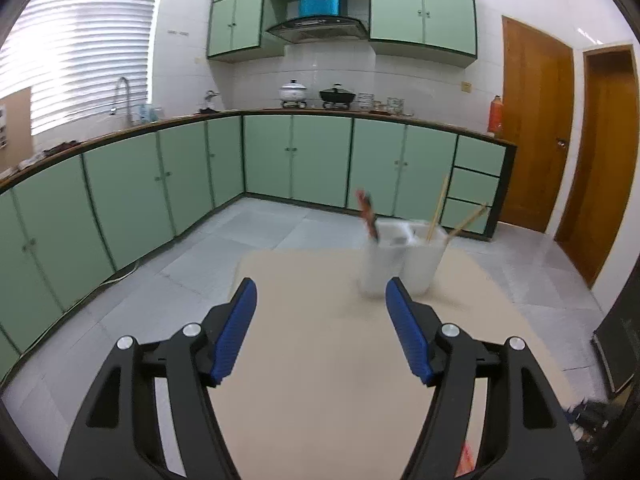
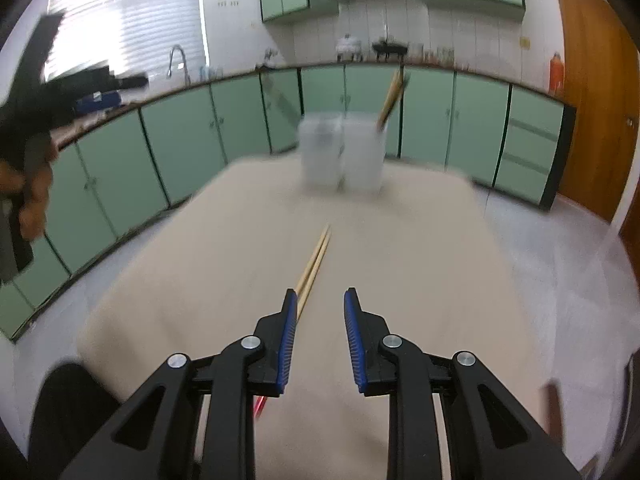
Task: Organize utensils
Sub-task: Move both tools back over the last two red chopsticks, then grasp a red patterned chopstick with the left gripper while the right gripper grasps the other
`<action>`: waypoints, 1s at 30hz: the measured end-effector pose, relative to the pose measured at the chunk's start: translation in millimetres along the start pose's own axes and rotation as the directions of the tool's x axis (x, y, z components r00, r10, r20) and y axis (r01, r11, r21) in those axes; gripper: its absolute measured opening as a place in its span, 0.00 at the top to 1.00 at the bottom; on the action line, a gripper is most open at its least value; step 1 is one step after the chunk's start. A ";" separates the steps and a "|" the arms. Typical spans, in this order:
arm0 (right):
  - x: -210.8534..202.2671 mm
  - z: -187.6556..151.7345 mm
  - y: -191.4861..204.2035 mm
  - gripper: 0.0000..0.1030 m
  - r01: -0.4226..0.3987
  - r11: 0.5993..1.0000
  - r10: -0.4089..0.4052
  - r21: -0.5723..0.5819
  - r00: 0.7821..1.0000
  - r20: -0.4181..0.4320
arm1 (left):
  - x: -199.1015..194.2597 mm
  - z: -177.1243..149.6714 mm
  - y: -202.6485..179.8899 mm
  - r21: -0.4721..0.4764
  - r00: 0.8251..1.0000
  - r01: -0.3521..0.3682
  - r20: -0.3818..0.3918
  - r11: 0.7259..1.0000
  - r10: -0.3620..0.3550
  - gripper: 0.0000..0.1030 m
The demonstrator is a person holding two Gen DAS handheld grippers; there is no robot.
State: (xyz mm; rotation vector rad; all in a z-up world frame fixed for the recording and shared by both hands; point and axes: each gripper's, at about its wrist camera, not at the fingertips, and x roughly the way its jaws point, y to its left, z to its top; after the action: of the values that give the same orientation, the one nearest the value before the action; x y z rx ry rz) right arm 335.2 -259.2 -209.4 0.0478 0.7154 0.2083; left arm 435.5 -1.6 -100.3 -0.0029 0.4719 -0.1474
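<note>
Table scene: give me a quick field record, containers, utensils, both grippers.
surface: beige table
containers: two white holders side by side at the far end, left holder, right holder
left holder contents: one red and dark utensil
right holder contents: chopsticks leaning out
loose utensils: chopstick pair lying on the table, beside the right gripper's left finger
left gripper: open, empty
right gripper: open, nothing between the pads
image quality: motion blur, holders soft
</note>
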 end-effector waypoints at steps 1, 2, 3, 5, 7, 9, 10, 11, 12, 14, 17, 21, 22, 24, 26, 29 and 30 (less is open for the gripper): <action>3.2 -13.9 8.5 0.77 -0.002 1.000 0.002 -0.006 1.000 -0.010 | -6.1 -12.7 1.2 -0.009 1.000 -0.006 -0.003 1.000 0.006 0.36; 5.2 -22.2 13.9 0.77 -0.003 1.000 0.002 -0.017 1.000 -0.017 | -10.3 -20.9 2.4 -0.018 1.000 -0.012 -0.005 1.000 0.012 0.36; 9.6 -31.1 21.3 0.77 0.000 1.000 -0.001 -0.029 1.000 -0.027 | -16.4 -36.1 2.1 -0.028 1.000 -0.027 -0.009 0.999 0.026 0.35; 16.5 -41.1 26.6 0.77 -0.004 1.000 0.004 -0.012 0.999 -0.040 | -24.4 -56.1 3.0 -0.050 0.999 -0.034 -0.016 0.998 0.033 0.34; 22.3 -49.3 27.4 0.77 0.002 1.000 -0.001 0.021 0.999 -0.042 | -27.1 -71.1 2.2 -0.058 0.999 -0.038 -0.031 0.998 0.036 0.34; 28.6 -56.6 25.6 0.77 0.007 0.999 -0.005 0.040 0.999 -0.046 | -29.1 -82.6 3.7 -0.069 0.998 -0.043 -0.047 0.997 0.040 0.34; 31.5 -58.9 22.9 0.77 0.010 0.999 -0.008 0.041 0.999 -0.050 | -30.2 -87.0 5.0 -0.079 0.998 -0.043 -0.055 0.996 0.039 0.34; 30.7 -62.9 23.9 0.77 0.014 0.999 -0.013 0.037 0.999 -0.037 | -31.6 -89.6 6.8 -0.085 0.998 -0.042 -0.060 0.996 0.037 0.34; 30.2 -63.0 25.0 0.77 0.023 0.999 -0.022 0.030 0.999 -0.031 | -32.2 -93.3 7.7 -0.087 0.997 -0.042 -0.069 0.995 0.036 0.34; 30.3 -62.9 23.0 0.78 0.029 0.999 -0.028 0.030 0.999 -0.025 | -33.2 -99.2 10.2 -0.092 0.996 -0.046 -0.075 0.995 0.039 0.34; 31.6 -64.4 19.0 0.93 0.063 0.998 -0.062 0.020 0.998 -0.011 | -33.2 -107.7 10.0 -0.109 0.996 -0.038 -0.087 0.993 0.029 0.34; 26.5 -65.0 7.8 0.94 0.076 0.996 -0.076 0.049 0.997 -0.011 | -31.3 -120.4 -1.2 -0.112 0.995 -0.017 -0.100 0.994 0.006 0.34; 27.0 -63.9 2.9 0.94 0.083 0.995 -0.083 0.061 0.997 -0.011 | -30.1 -124.3 -5.7 -0.110 0.994 -0.011 -0.106 0.994 -0.001 0.34; 26.5 -61.8 -6.3 0.94 0.100 0.992 -0.100 0.080 0.995 -0.009 | -27.3 -132.2 -14.8 -0.108 0.993 0.000 -0.115 0.994 -0.013 0.35; 25.9 -60.5 -15.4 0.94 0.113 0.989 -0.113 0.096 0.994 -0.011 | -23.4 -136.2 -24.9 -0.106 0.993 0.005 -0.121 0.994 -0.018 0.35; 22.5 -61.9 -31.3 0.94 0.139 0.983 -0.139 0.117 0.990 -0.011 | -18.7 -147.0 -39.9 -0.100 0.990 0.023 -0.140 0.995 -0.037 0.36; 22.7 -60.6 -35.3 0.95 0.143 0.982 -0.142 0.124 0.990 -0.012 | -17.1 -150.6 -45.8 -0.099 0.988 0.033 -0.147 0.994 -0.047 0.36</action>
State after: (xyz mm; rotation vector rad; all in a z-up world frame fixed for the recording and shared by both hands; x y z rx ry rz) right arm 318.3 -290.8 -273.8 0.1153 0.7311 0.0263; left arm 345.7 -39.8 -225.0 -0.0970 0.6289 -0.1650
